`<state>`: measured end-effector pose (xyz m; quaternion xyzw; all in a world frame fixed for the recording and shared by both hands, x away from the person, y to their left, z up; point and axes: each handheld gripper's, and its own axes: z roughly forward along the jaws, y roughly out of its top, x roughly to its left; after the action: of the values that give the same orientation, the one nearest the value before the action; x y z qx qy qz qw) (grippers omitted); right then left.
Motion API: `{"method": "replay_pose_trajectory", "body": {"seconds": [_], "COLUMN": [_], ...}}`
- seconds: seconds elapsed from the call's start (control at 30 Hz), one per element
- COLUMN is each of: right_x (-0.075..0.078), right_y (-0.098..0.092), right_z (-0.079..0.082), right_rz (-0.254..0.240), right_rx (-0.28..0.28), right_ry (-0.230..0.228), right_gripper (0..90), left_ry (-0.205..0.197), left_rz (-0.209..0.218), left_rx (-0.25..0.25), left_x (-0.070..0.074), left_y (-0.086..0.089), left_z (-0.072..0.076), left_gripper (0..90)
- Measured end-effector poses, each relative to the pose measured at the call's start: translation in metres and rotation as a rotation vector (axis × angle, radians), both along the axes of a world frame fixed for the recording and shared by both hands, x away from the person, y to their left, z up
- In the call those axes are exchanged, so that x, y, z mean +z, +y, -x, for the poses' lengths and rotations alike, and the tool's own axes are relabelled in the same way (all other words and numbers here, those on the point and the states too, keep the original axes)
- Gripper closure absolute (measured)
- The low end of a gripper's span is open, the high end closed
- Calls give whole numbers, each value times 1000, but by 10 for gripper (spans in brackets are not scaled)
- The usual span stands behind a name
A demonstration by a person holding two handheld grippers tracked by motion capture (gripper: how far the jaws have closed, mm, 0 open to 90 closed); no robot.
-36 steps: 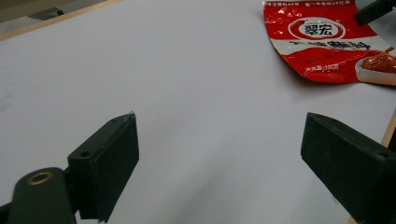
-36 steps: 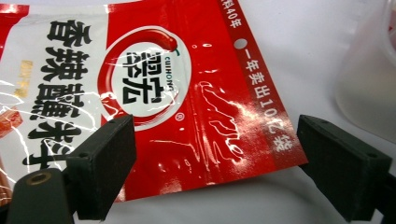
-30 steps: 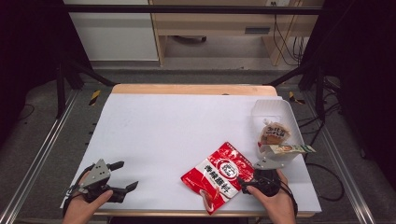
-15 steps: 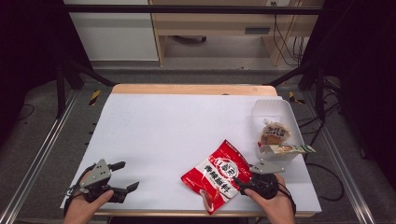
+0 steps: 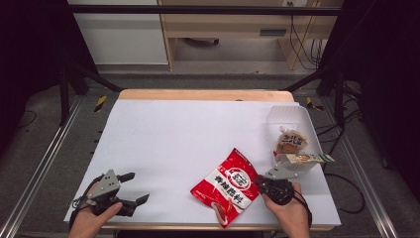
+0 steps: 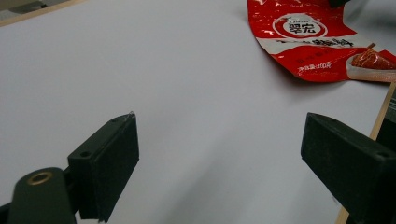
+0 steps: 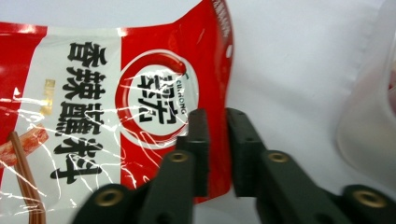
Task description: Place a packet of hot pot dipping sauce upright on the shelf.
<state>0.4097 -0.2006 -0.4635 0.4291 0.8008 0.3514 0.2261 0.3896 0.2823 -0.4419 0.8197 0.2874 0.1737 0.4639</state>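
Red-and-white packet (image 7: 116,112), black lettering and a round red logo, flat on the white table (image 7: 289,60). Right gripper (image 7: 217,135) with black jaws just closed on the packet's right edge, a thin red strip pinched between them. Clear container (image 7: 373,112), blurred, at the right margin.

The red snack pouch (image 7: 116,116) at the counter's 5 o'clock is glossy, crinkled plastic film. The counter (image 5: 188,134) wears smooth, matt white paper over pale wood. The right gripper (image 7: 217,135) has matt black plastic jaws. At 3 o'clock, the tray (image 5: 297,115) looks like translucent plastic.
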Motion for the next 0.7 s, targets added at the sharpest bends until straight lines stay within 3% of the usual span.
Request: {"method": "replay_pose_trajectory", "body": {"seconds": [0.07, 0.33, 0.47, 0.7], "right_x": [3, 24, 36, 58], "right_y": [0, 21, 44, 84], "right_z": [-1, -3, -17, -49], "right_rz": [12, 60, 108, 167], "right_rx": [-1, 58, 139, 230], "right_ry": [-20, -124, -149, -177], "right_gripper": [900, 900, 900, 900], "left_ry": [1, 23, 20, 15], "left_rz": [-4, -19, -46, -82], "left_rx": [-2, -7, -16, -45], "left_x": [0, -2, 3, 14], "left_y": [-1, -6, -13, -30], "left_z": [0, -7, -16, -42], "left_gripper": [112, 113, 116, 117]}}
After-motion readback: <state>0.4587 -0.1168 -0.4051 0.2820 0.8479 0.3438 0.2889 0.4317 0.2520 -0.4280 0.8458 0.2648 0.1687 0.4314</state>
